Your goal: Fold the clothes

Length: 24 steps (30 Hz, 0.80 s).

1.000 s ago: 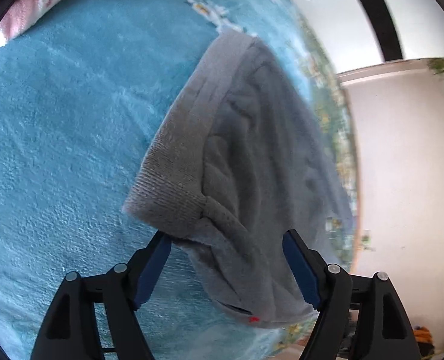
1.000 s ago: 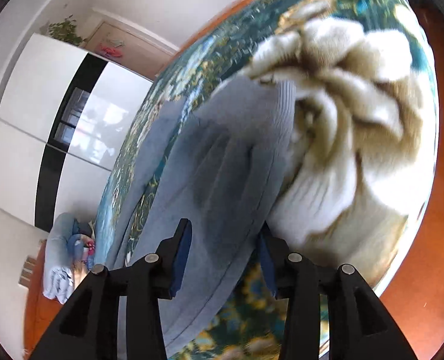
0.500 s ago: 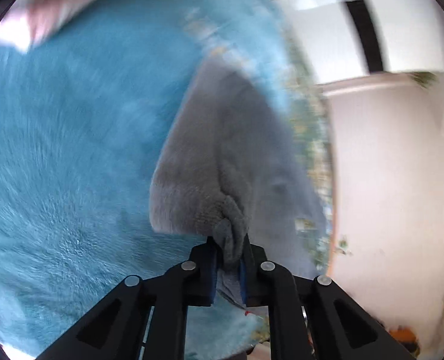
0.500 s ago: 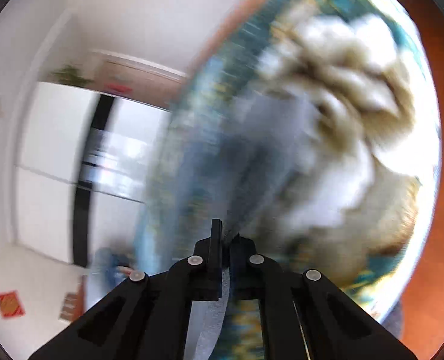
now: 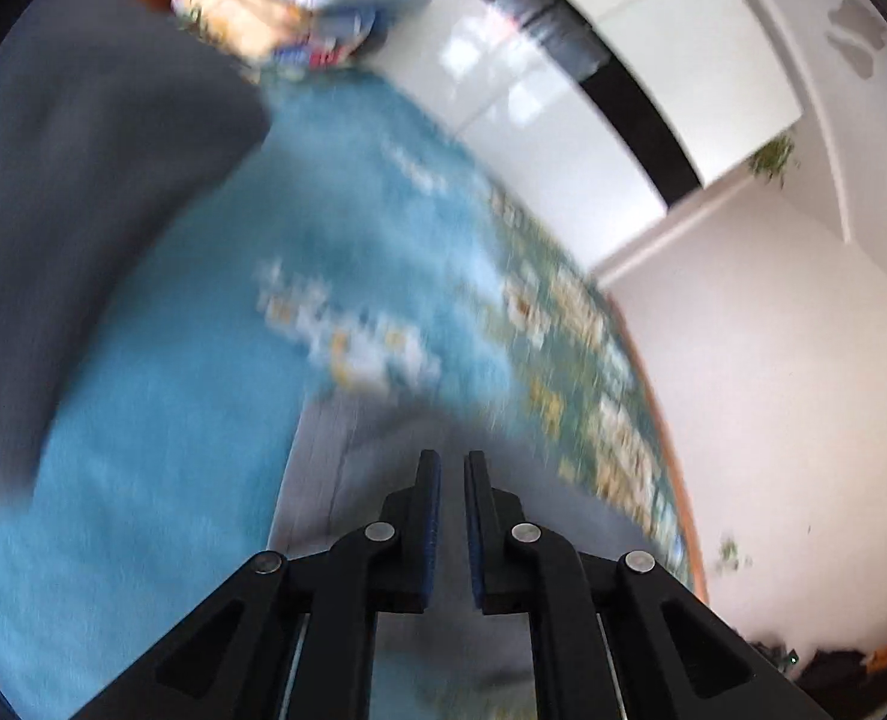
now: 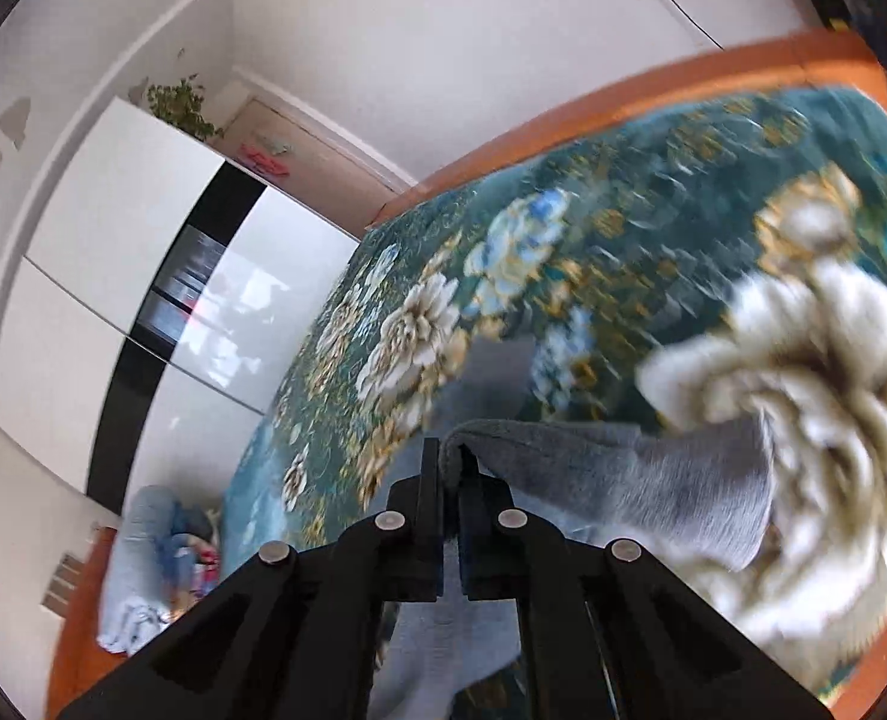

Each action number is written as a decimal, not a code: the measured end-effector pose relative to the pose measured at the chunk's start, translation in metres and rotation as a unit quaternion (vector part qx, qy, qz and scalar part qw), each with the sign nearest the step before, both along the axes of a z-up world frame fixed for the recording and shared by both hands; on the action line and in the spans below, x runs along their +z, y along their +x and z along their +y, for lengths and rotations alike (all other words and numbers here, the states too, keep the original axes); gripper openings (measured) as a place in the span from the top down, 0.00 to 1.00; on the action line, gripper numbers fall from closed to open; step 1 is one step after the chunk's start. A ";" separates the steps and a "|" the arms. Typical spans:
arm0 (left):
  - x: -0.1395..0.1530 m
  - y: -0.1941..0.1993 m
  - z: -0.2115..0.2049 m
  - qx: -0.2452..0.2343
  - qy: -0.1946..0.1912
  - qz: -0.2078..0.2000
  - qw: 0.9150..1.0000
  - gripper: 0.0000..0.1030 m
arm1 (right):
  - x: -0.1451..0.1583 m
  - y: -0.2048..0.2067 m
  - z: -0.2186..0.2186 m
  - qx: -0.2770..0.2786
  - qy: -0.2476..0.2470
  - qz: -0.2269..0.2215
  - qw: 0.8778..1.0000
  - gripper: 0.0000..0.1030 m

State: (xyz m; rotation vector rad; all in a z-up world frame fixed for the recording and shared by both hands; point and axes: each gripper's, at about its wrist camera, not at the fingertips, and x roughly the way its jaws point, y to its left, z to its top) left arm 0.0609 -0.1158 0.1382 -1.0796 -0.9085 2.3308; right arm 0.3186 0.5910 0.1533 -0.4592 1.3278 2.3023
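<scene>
The grey knit garment (image 6: 653, 480) is lifted off the bed by one folded edge, which is pinched in my right gripper (image 6: 449, 449), shut on it. The cloth drapes to the right of the fingers and hangs below them. In the left wrist view the same grey garment (image 5: 329, 480) shows blurred under and behind my left gripper (image 5: 449, 461). Its jaws are shut to a narrow slit with grey cloth in it. A fluffy cream garment (image 6: 815, 420) lies just right of the grey one on the floral bedspread (image 6: 419, 324).
A light blue blanket (image 5: 161, 510) covers the bed on the left, with a dark grey cloth (image 5: 83, 180) beyond it. A pile of clothes (image 6: 143, 558) lies at the bed's far end. The white wardrobe (image 6: 113, 240) and the orange bed frame (image 6: 623, 96) border the bed.
Both grippers went from open around the grey garment to shut on it. Both then rose with the cloth, and the views swung up toward the wardrobe and wall.
</scene>
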 end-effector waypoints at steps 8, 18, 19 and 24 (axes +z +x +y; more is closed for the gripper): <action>-0.073 -0.014 0.049 -0.092 -0.043 -0.102 0.990 0.89 | -0.019 -0.080 0.006 0.022 0.021 -0.053 0.998 0.97; -0.081 0.039 -0.008 -0.079 -0.066 -0.135 0.985 0.40 | -0.042 -0.030 0.015 -0.012 -0.016 -0.068 0.997 0.97; -0.082 0.045 -0.011 -0.078 -0.064 -0.139 0.985 0.38 | -0.040 -0.024 0.013 -0.013 -0.017 -0.067 0.998 0.97; -0.101 0.080 -0.017 -0.096 -0.002 -0.175 0.980 0.35 | -0.037 -0.007 -0.002 0.004 -0.019 -0.070 0.997 0.97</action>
